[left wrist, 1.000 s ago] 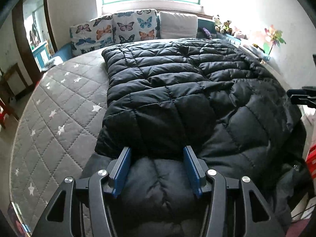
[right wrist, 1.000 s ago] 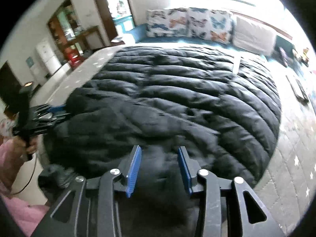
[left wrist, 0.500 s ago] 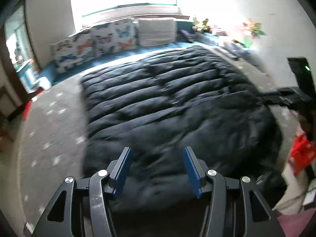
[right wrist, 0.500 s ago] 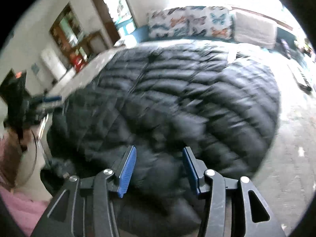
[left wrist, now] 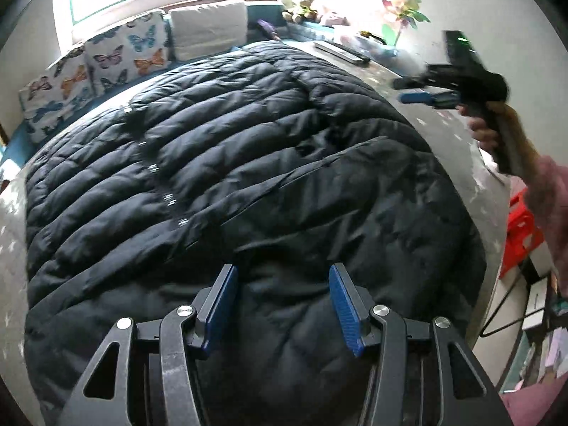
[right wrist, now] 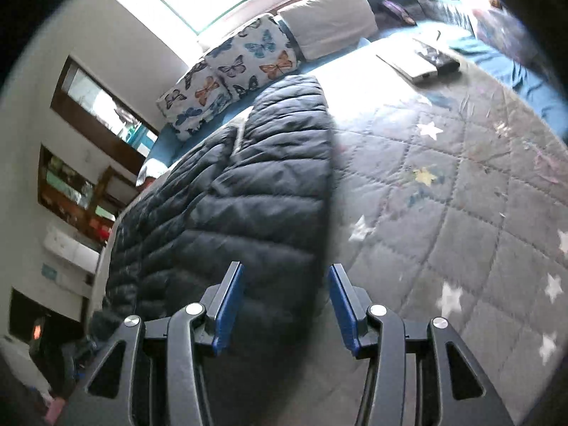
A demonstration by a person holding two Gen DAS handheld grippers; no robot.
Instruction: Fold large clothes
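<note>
A large black quilted down coat (left wrist: 230, 177) lies spread flat on the grey star-quilted bed (right wrist: 461, 213). My left gripper (left wrist: 280, 301) is open and empty, hovering just above the coat's near hem. My right gripper (right wrist: 285, 305) is open and empty, above the coat's right edge (right wrist: 248, 195) where it meets the bedspread. The right gripper also shows in the left wrist view (left wrist: 426, 98), held up in a hand off the coat's far right side.
Butterfly-print pillows (left wrist: 106, 64) and a white pillow (left wrist: 209, 28) line the bed's head under the window. A flat white device (right wrist: 419, 60) lies on the bed at the far right. A red crate (left wrist: 522, 230) stands on the floor beside the bed.
Both grippers have lifted away from the coat's near hem. The right gripper swung to the right side of the coat and now looks along its edge.
</note>
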